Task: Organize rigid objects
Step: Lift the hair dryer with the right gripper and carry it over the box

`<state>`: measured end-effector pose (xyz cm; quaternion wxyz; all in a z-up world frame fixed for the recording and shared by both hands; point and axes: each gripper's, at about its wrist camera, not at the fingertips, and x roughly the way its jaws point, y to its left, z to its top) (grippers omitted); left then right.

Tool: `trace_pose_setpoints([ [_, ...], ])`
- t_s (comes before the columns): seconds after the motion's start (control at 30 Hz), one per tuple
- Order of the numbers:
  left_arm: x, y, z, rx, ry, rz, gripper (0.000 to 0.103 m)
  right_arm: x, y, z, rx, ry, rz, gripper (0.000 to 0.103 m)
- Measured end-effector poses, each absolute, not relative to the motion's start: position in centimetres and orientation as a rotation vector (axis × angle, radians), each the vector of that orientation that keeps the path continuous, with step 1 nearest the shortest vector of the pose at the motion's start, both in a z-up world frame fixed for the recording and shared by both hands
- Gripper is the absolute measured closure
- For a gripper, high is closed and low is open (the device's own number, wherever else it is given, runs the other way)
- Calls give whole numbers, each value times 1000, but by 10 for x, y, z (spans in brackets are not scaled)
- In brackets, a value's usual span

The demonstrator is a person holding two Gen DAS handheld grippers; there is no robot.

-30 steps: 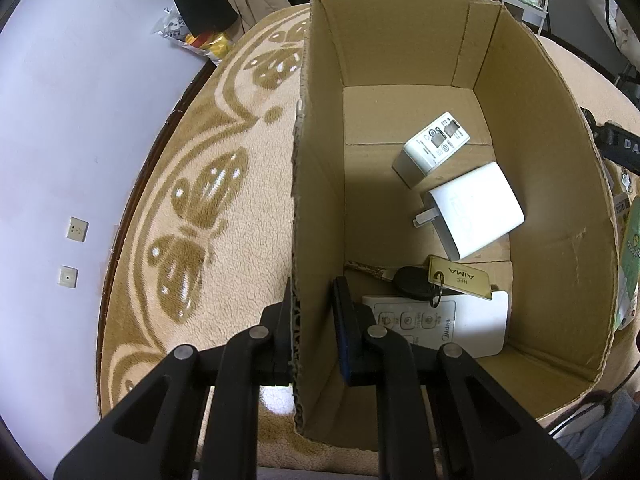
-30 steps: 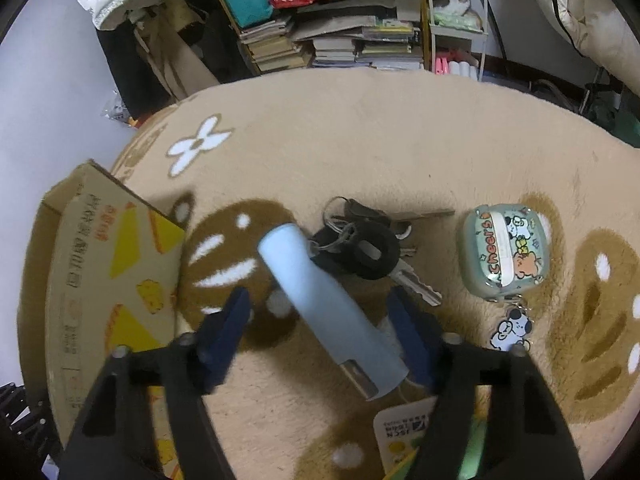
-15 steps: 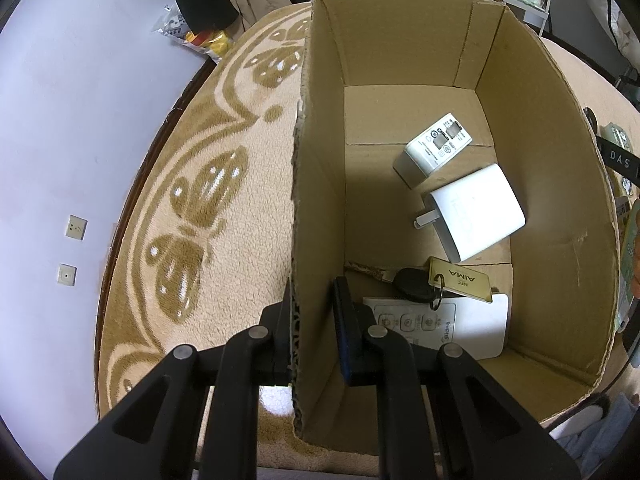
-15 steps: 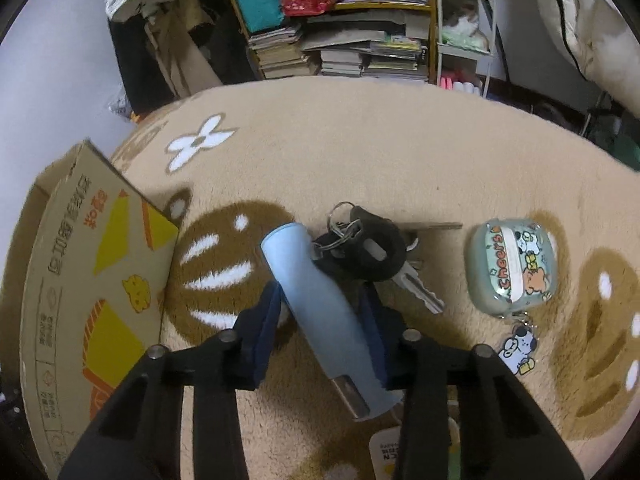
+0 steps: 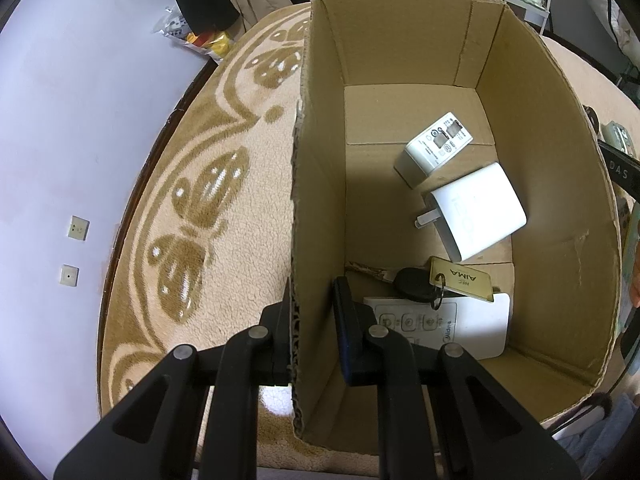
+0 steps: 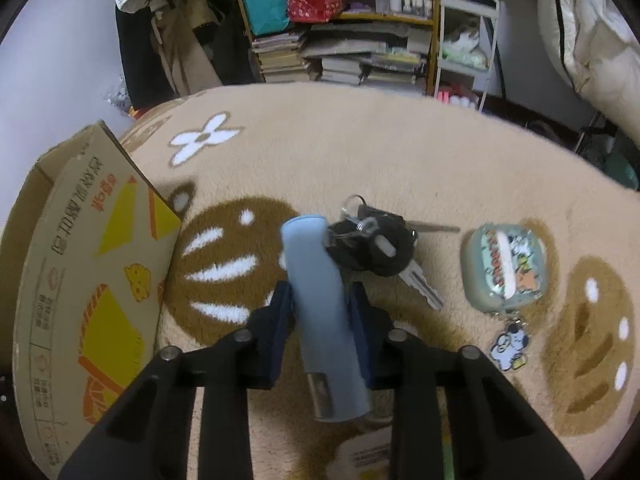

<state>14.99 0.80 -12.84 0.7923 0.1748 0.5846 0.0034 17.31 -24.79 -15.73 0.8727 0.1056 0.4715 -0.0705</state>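
A cardboard box (image 5: 320, 184) stands open on the rug. My left gripper (image 5: 314, 306) is shut on its left wall, one finger outside and one inside. Inside lie two white chargers (image 5: 438, 148) (image 5: 476, 210), a black key fob with a gold tag (image 5: 458, 280) and a white remote (image 5: 460, 326). In the right wrist view my right gripper (image 6: 320, 304) is shut on a pale blue cylindrical device (image 6: 320, 304) with a metal end, lifted slightly off the rug. A bunch of keys (image 6: 376, 246) lies just right of it. The box (image 6: 80, 280) shows at left.
A green cartoon earbud case (image 6: 504, 268) with a charm lies on the beige patterned rug (image 6: 360, 152) to the right. A white label or card (image 6: 364, 456) sits under my right gripper. Shelves with books and bags (image 6: 340, 52) stand beyond the rug.
My right gripper's fingers closed from wide open onto the pale blue device and raised it a little. The left gripper and the box stayed put.
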Motion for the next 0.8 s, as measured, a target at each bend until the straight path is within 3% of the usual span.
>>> trace_pose_setpoints([
  [0.8, 150, 7, -128, 378, 1260, 11, 87, 140, -235, -52, 393, 697, -29, 75],
])
